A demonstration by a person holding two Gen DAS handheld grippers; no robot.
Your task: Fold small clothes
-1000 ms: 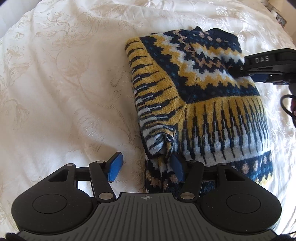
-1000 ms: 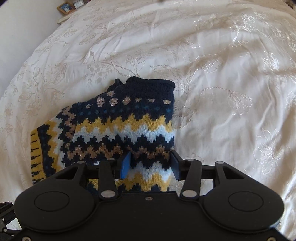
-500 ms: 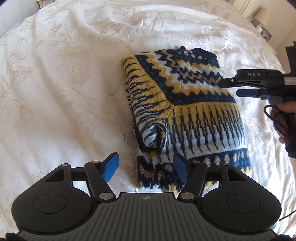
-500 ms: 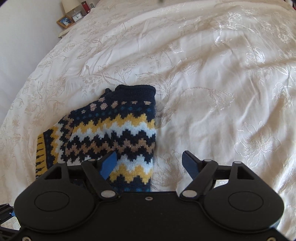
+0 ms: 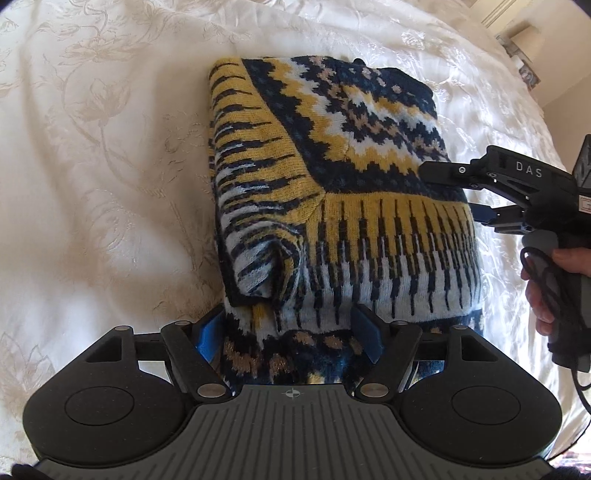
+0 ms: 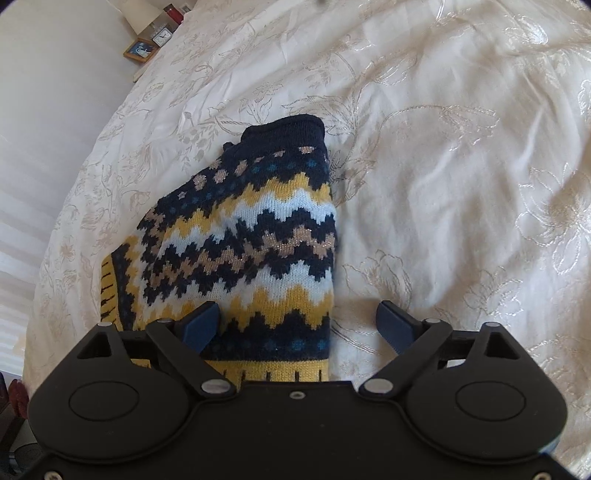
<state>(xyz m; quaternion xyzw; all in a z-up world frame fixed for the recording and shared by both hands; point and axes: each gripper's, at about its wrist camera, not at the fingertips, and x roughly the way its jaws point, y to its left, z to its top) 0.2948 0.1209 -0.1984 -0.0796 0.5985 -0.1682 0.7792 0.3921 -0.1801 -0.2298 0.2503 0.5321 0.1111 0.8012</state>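
The folded sweater (image 5: 343,192) lies on the bed, a thick knitted bundle in navy, mustard, pale blue and tan zigzags with a striped yellow band across its middle. In the left wrist view its near hem sits right between the left tool (image 5: 291,334), whose blue fingers (image 5: 364,332) stand spread on either side of the navy and tan edge without pinching it (the left finger is half hidden behind the knit). A sleeve is folded diagonally across the left half of the bundle and ends in a rumpled cuff just above that hem.

In the right wrist view the sweater (image 6: 243,247) runs away from the camera toward its dark navy neckband. The right tool (image 6: 297,323) hangs over the sweater's right edge with its fingers wide apart: one finger over the knit, the other over bare bedding, nothing gripped. From the left wrist view the same right tool (image 5: 448,194) reaches in from the right, its tips at the sweater's edge, and a hand (image 5: 546,284) wraps the grey handle with a black cable looped beside it.

The cream bedspread (image 6: 443,166) with its embroidered flowers surrounds the sweater on every side. A small framed picture (image 6: 140,50) and a clock (image 6: 161,35) sit on a surface at the far edge beyond the bed.
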